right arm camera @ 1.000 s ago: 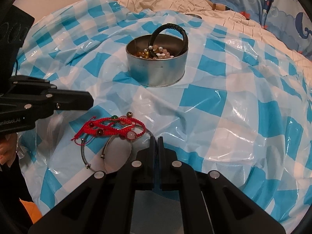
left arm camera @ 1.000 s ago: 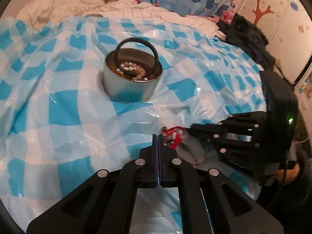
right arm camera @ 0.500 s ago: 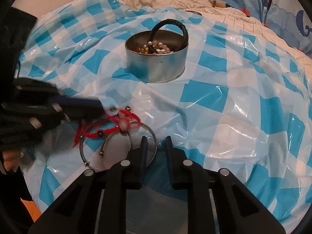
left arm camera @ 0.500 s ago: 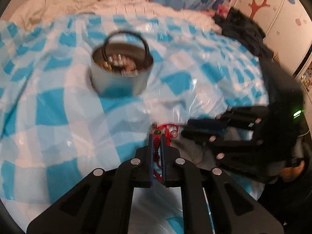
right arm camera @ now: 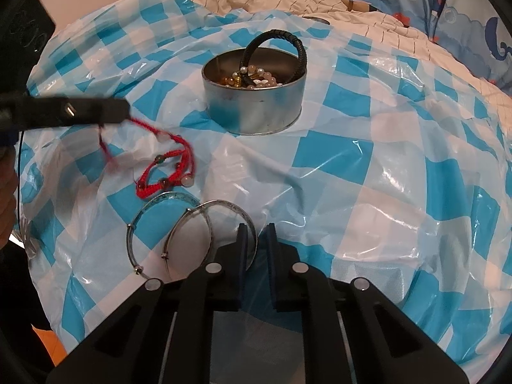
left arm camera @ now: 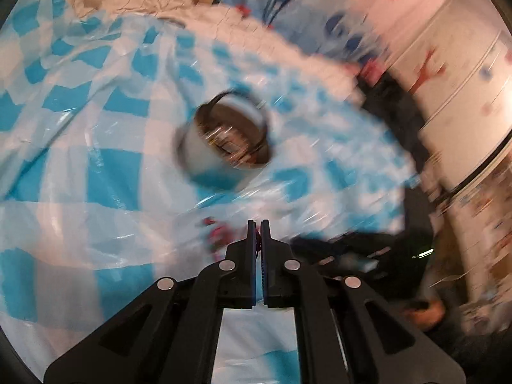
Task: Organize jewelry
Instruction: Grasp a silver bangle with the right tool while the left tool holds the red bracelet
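The left gripper (right arm camera: 123, 113) is pinching a red string bracelet (right arm camera: 169, 168) while the right gripper (right arm camera: 256, 233) is waiting over the silver bangles (right arm camera: 179, 220).

The left gripper's jaws are squeezed together on the red string, and the bracelet is hanging down from them with its low end still brushing the blue and white checked sheet (right arm camera: 352, 172). The left wrist view is very blurry, but a bit of red is showing between the closed jaws. The right gripper's jaws are closing with a small gap between them, and nothing is held there; one finger is sitting just over the rim of the nearer bangle. Farther back a round metal tin (right arm camera: 254, 102) is standing on the sheet, holding pearl beads (right arm camera: 265, 78) and a black cord bracelet (right arm camera: 275, 51) that is sticking up over its rim.
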Tool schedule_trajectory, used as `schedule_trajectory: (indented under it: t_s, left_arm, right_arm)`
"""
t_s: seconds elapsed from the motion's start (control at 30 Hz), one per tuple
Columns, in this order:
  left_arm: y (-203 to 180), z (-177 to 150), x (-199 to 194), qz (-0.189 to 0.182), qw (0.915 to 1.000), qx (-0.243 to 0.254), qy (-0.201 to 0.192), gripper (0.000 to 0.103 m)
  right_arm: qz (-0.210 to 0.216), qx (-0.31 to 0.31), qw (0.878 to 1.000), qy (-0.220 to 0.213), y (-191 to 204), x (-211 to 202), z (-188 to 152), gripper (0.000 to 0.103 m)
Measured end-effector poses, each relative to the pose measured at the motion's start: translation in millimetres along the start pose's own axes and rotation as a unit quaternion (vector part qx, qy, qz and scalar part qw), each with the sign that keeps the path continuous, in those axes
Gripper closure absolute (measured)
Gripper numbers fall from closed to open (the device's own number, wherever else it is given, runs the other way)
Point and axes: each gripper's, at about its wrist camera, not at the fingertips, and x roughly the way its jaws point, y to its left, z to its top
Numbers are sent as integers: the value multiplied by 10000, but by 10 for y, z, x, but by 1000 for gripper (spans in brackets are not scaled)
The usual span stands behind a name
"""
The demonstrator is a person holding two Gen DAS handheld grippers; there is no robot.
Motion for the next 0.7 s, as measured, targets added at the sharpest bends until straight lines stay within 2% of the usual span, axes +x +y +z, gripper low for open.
schedule_trajectory:
  t_s: [0.03,0.1,0.27,0.33,0.47,0.57,0.7]
  left_arm:
    - [28,-15,49,108,9999,-21,72,101]
    - [83,-32,112,90,9997,-151,173,101]
    - [85,-11,46,153,9998,-130,-62,101]
    - [129,11,-16,-194,9992,-310,-162,101]
    - [103,48,-221,-766,9951,-398,-480,101]
    - [84,79,-330,-1046,9914,-435,-657,101]
    - [126,89,-393,-1338,9863,-568,-776,101]
  right_arm:
    - [0,-6,10000,13,4,4,0,90]
    - [15,7,10000,27,3,7,4,90]
    - [47,-41,10000,11,14,-5,-3,91]
    - [71,-17,10000,-61,9,-37,2,99]
    - [243,260,9986,-392,-73,-181,46,102]
    - [297,442,9967,-607,-144,-272,78,102]
    - [428,438,9973,-394,-146,-228,86,101]
